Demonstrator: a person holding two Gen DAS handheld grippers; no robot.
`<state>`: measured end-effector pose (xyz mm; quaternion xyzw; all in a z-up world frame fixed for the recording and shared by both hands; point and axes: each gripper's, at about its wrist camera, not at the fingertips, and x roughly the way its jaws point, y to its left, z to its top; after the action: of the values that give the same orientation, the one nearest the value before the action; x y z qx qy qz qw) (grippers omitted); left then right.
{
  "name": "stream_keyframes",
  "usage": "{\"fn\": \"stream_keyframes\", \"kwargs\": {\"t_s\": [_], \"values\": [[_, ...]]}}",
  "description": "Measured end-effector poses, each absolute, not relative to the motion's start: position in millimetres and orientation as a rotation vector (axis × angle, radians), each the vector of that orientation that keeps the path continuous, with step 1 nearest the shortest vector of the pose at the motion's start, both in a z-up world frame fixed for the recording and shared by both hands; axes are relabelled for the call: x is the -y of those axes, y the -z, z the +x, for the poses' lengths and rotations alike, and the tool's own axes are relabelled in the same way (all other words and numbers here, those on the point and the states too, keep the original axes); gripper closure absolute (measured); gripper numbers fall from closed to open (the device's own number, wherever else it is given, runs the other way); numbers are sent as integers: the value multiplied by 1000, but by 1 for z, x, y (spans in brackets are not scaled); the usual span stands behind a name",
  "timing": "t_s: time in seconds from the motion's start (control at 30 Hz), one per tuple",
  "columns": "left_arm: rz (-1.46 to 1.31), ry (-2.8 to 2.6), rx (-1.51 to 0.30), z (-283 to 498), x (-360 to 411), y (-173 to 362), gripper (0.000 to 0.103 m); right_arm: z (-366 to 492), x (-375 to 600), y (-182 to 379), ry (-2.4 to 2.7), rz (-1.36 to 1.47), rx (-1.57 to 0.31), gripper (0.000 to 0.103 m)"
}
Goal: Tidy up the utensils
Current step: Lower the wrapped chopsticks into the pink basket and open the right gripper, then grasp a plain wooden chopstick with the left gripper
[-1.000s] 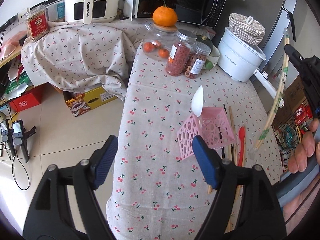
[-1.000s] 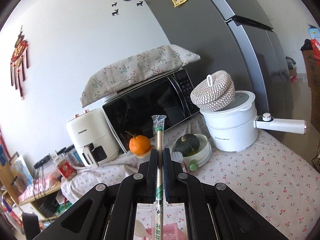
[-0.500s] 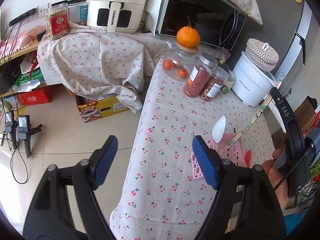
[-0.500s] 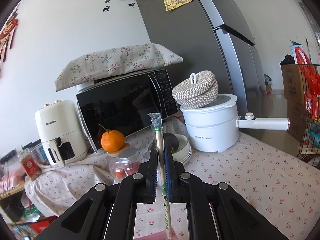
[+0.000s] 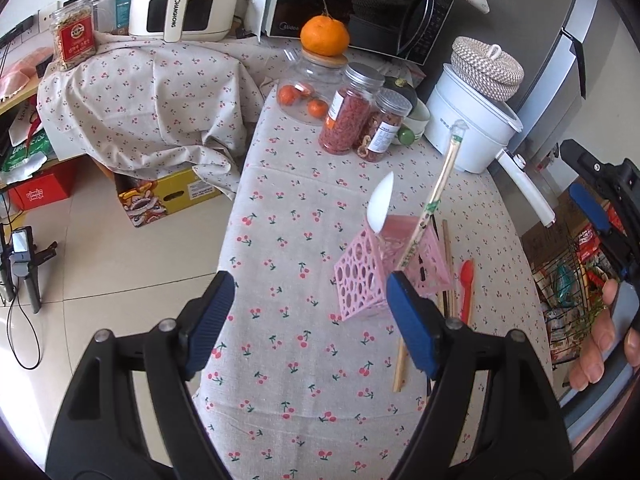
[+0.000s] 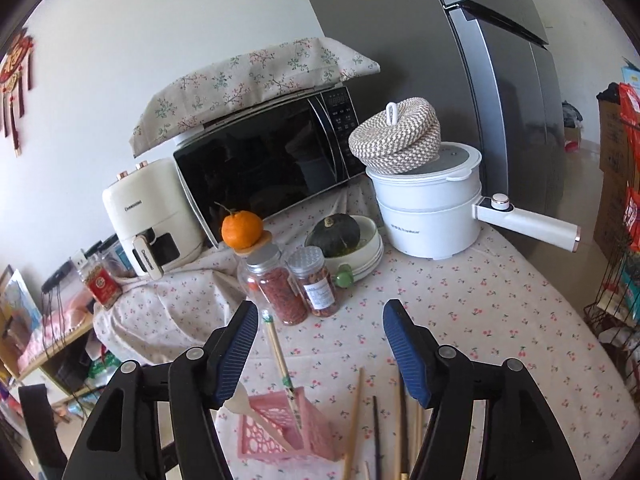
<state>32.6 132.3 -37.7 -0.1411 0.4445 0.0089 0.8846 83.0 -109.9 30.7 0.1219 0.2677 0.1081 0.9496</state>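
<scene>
A pink perforated basket (image 5: 360, 280) (image 6: 276, 436) stands on the cherry-print tablecloth (image 5: 304, 208). A white spoon (image 5: 382, 204) (image 6: 256, 412) and paper-wrapped chopsticks (image 5: 438, 196) (image 6: 278, 356) lean in it. My right gripper (image 6: 320, 332) hangs just behind the basket; its jaws are opening and the pads touch nothing, the chopsticks standing free below them. My left gripper (image 5: 308, 304) is open and empty, above the cloth just in front of the basket. Loose chopsticks (image 5: 446, 248) (image 6: 354, 412) and a red spoon (image 5: 466, 284) lie to the right of the basket.
Two screw-lid jars (image 5: 352, 120), a glass jar with an orange (image 5: 324, 36) on top, a bowl with a squash (image 6: 336, 232) and a white pot (image 6: 428, 216) with a long handle stand at the back. A microwave (image 6: 264, 160) and an air fryer (image 5: 180, 0) are behind. The table drops to the floor (image 5: 132, 264) on the left.
My right gripper has let go of the wrapped chopsticks, which now stand in the pink basket, and its jaws have spread apart. It has tipped downward. My left gripper stays open.
</scene>
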Motion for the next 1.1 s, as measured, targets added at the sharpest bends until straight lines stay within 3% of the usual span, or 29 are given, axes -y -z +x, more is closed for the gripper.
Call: {"fn": "stream_keyframes", "kwargs": {"t_s": [0.2, 0.57, 0.63, 0.97, 1.1], "values": [[-283, 62, -1023, 33, -91, 54, 24, 85, 154, -12, -175, 167, -706, 29], [-342, 192, -1227, 44, -23, 101, 28, 92, 211, 42, -166, 148, -958, 28], [-375, 214, -1262, 46, -14, 112, 43, 93, 217, 49, -175, 148, -981, 28], [-350, 184, -1347, 59, 17, 146, 73, 98, 245, 77, -172, 128, -1042, 28], [-325, 178, -1342, 61, 20, 145, 94, 102, 254, 81, -177, 176, -1070, 28]]}}
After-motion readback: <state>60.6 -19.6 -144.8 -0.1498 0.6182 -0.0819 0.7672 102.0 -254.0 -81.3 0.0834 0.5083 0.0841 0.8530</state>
